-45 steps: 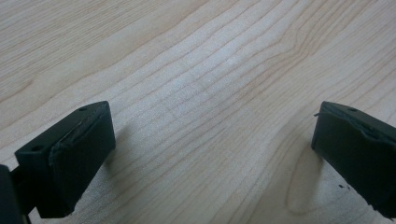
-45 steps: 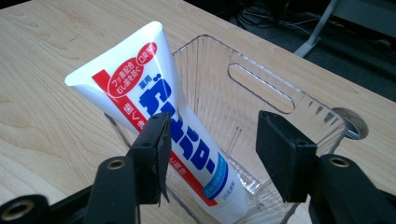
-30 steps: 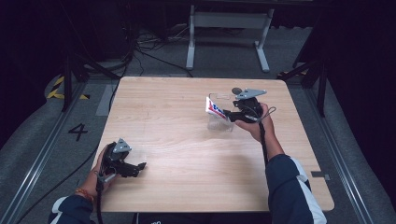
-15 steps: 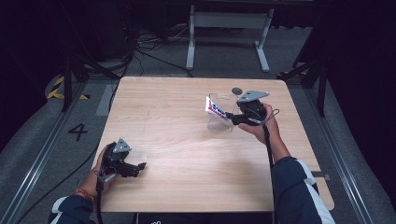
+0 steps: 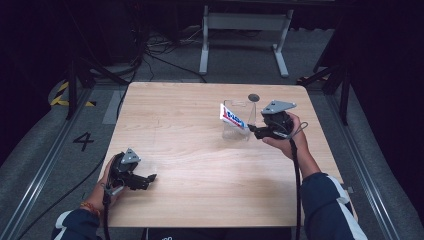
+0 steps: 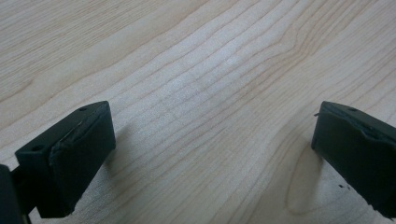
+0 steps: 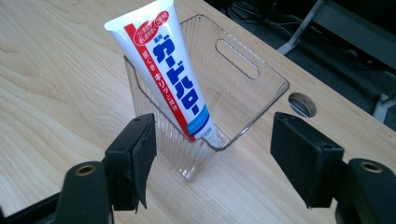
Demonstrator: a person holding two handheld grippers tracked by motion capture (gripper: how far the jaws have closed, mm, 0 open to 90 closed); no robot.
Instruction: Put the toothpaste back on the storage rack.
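A white toothpaste tube [image 7: 163, 65] with red and blue print stands tilted, cap down, inside a clear ribbed plastic container [image 7: 243, 93] on the wooden table. My right gripper [image 7: 215, 140] is open just in front of the container, its jaws apart on either side and touching nothing. From above, the tube [image 5: 232, 117] leans left out of the container [image 5: 241, 125], with the right gripper [image 5: 256, 131] to its right. Near the front left of the table, my left gripper [image 5: 147, 179] rests low, open [image 6: 212, 135] over bare wood.
The table [image 5: 200, 165] has a round cable hole [image 5: 253, 97] behind the container, seen also as a hole [image 7: 302, 104] past it. Beyond the far edge stands a metal frame [image 5: 242, 22] on a dark floor with cables.
The right gripper has drawn back slightly to the right, away from the tube, which stays in the container. The left gripper has not moved.
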